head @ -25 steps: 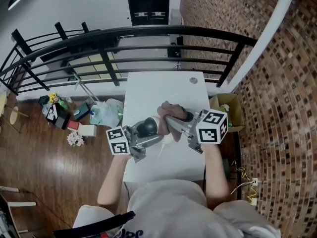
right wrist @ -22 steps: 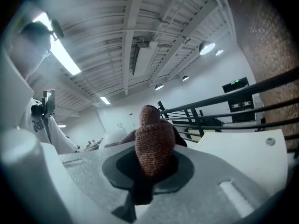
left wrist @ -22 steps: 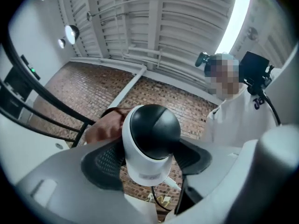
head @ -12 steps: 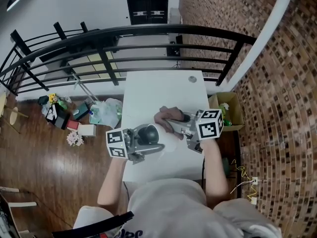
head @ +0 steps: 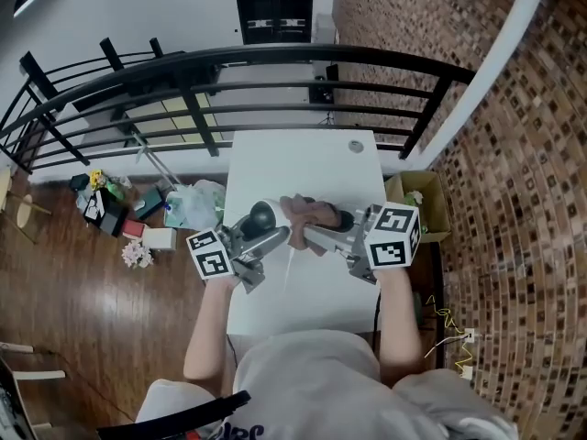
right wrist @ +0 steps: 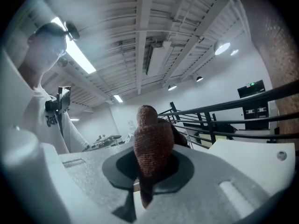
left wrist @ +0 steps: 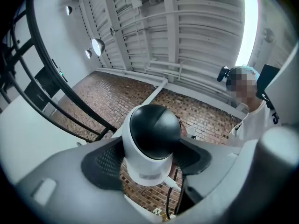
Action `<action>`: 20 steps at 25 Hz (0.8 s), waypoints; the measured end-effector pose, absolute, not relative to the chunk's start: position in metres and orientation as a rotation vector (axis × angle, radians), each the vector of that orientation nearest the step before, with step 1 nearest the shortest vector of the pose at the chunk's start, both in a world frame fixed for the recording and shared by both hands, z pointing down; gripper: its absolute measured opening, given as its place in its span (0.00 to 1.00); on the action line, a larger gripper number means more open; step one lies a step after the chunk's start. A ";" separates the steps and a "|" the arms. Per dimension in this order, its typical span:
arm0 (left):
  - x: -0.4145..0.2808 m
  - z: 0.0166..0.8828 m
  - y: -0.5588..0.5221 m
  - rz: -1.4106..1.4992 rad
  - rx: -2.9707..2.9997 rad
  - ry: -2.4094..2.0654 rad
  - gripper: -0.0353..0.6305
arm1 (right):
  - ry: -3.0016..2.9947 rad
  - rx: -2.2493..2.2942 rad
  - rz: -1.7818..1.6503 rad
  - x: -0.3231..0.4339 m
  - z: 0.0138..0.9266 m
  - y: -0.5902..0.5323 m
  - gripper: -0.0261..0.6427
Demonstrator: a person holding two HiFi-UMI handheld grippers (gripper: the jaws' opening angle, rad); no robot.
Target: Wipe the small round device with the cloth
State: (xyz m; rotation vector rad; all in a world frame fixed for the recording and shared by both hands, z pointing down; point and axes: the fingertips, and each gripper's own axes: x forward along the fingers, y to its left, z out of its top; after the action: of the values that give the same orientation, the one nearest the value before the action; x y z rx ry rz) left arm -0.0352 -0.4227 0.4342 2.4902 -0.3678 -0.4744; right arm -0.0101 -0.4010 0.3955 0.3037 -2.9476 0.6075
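White-topped bench (head: 316, 159) stands by a black railing (head: 275, 62). Above it the left gripper (head: 260, 235) clamps a small round white, black-domed device (left wrist: 154, 134), and the right gripper (head: 316, 232) pinches a brown knitted cloth (right wrist: 152, 143) against it.

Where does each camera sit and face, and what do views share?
Head view: on the head, steeply down at the table; both forearms show.
Left gripper view: on the left gripper, aimed upward; jaws hold the device; torso right.
Right gripper view: on the right gripper, toward railing; jaws pinch cloth; torso left.
Shared: device and cloth, in head view.
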 end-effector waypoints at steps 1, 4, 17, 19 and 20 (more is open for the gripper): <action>-0.031 0.433 -0.421 -0.463 2.500 -0.360 0.58 | -2.949 0.311 0.591 -0.013 0.398 -0.401 0.08; -0.024 0.429 -0.415 -0.431 2.524 -0.337 0.58 | -2.957 0.370 0.563 -0.010 0.398 -0.408 0.08; -0.013 0.375 -0.337 -0.687 2.625 0.237 0.58 | -3.002 0.185 0.916 -0.002 0.413 -0.409 0.08; -0.014 0.372 -0.331 -0.729 2.610 0.283 0.58 | -2.997 0.137 0.975 -0.007 0.418 -0.403 0.08; -0.015 0.370 -0.330 -0.749 2.602 0.294 0.58 | -2.982 0.133 0.985 -0.010 0.423 -0.402 0.08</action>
State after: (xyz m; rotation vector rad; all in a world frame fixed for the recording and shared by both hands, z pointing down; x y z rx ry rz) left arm -0.0148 -0.3296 0.3699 2.6016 0.2938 -0.7493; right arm -0.0100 -0.4018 0.4227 0.1328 -2.9822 0.9847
